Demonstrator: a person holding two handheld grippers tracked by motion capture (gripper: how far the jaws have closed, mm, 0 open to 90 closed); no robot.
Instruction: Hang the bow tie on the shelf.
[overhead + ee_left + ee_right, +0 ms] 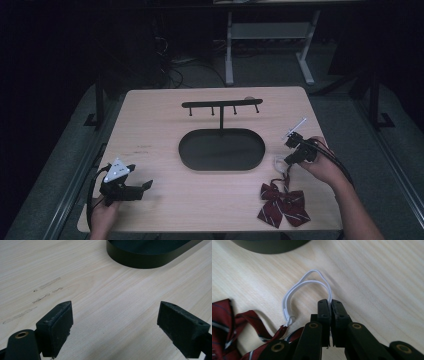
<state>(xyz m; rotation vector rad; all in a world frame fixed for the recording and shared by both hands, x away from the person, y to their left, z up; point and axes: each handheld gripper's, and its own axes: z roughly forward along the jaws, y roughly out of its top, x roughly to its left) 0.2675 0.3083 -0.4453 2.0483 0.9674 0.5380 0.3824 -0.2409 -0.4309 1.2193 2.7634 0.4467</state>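
Elastic loop (308, 287), white and thin, is pinched between the jaws of the right gripper (330, 302), which are pressed tight together on one side of it. This loop belongs to the dark red striped bow tie (281, 204), which lies flat on the table (150, 125) near its front edge, at about 5 o'clock from the table centre. In the right gripper view the loop arches out at 11 o'clock from the jaws and joins the bow tie at a small knot.

In my judgement the first risk is slipping: the band is narrow and smooth, and only a short part sits between the pads, so a quick lift may pull it out. A second risk is stretching; if the bow tie drags on the wood, the elastic may snap back when it comes free.

Just beside the loop, at 10 o'clock from the right gripper in the high view, stands the black rack (222, 106) with its hooks, on an oval base (200, 150). The raised edge of this base lies between the bow tie and the hooks, and the bow tie could catch on it if carried low.

The left gripper (115, 322) rests far away near the front left corner, its jaws spread wide with nothing between them.
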